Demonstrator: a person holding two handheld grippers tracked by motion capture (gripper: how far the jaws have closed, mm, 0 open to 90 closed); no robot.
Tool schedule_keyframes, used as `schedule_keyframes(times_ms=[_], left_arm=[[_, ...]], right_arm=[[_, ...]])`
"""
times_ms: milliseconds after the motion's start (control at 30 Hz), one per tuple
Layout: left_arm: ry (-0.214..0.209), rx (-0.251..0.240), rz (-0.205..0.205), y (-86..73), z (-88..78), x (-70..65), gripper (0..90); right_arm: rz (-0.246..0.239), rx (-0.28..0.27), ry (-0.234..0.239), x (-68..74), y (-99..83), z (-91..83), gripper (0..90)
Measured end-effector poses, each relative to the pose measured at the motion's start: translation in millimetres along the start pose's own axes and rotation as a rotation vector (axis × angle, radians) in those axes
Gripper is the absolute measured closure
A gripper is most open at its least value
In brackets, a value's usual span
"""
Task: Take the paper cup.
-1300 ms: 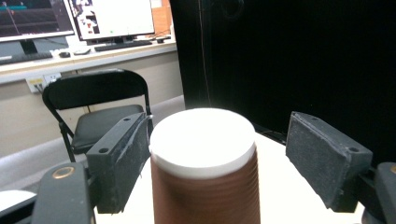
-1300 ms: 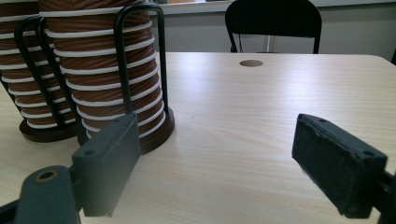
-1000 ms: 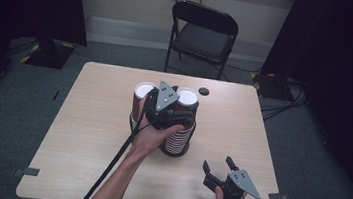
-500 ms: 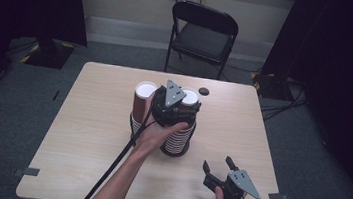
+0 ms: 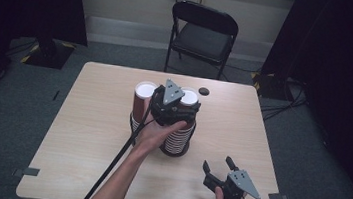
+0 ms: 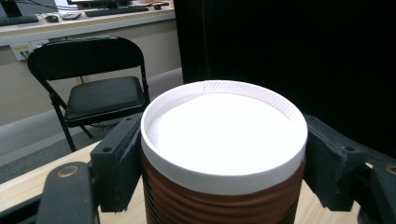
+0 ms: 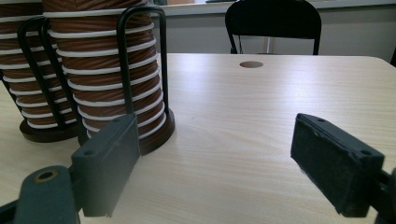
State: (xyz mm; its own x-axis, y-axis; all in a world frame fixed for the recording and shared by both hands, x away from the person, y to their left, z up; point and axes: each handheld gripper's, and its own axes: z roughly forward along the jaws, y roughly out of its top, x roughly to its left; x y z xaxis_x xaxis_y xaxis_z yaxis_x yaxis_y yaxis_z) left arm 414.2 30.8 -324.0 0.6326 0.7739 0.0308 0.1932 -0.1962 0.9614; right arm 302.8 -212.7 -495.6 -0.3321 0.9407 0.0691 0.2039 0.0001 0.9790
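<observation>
Left gripper (image 5: 179,111) has just been closing and now clamps the top paper cup (image 6: 224,154) of the right-hand stack, jaws pressing the ribbed brown wall just under the white rim on both sides. The stack sits in a black wire holder (image 7: 140,70) mid-table, a second cup stack (image 5: 142,100) touching it on the gripper's left. Handling, as I judge it: the cup is light, thin-walled and easily crushed; the ribbed sleeve gives decent friction, and the rolled rim is the stiffest part, so gripping just below it is the right spot. Nested cups tend to stick, so a lift may drag the next one along; squeeze gently, pull straight up along the wire posts. Left hand (image 5: 158,130) comes in from the person's side, forearm angled up over the table, gripper roughly level and pointing away toward the chair (image 5: 203,34). Right gripper (image 5: 222,169) is parked near the table (image 5: 85,134) edge close to the person, jaws wide apart, nothing between them, aimed at the holder base.
</observation>
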Motion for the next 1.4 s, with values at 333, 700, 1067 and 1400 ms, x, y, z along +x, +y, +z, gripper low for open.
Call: schedule_keyframes(times_ms=[333, 700, 1067, 1400], left_arm=[[-0.024, -0.035, 0.0, 3.3, -4.2, 1.1, 23.4], [-0.035, -0.107, -0.007, 10.8, -14.5, 4.5, 23.4], [-0.02, -0.179, -0.053, 14.7, -23.3, 7.3, 23.5], [-0.016, -0.249, -0.084, 19.7, -37.0, 13.1, 23.5]], right_arm=[[-0.001, -0.001, 0.0, 0.0, 0.0, 0.0, 14.7], [0.0, 0.001, 0.0, 0.0, 0.0, 0.2, 14.8], [0.002, 0.005, 0.003, -0.1, 0.2, 0.5, 14.9], [0.001, 0.005, 0.003, -0.1, 0.2, 0.5, 14.9]])
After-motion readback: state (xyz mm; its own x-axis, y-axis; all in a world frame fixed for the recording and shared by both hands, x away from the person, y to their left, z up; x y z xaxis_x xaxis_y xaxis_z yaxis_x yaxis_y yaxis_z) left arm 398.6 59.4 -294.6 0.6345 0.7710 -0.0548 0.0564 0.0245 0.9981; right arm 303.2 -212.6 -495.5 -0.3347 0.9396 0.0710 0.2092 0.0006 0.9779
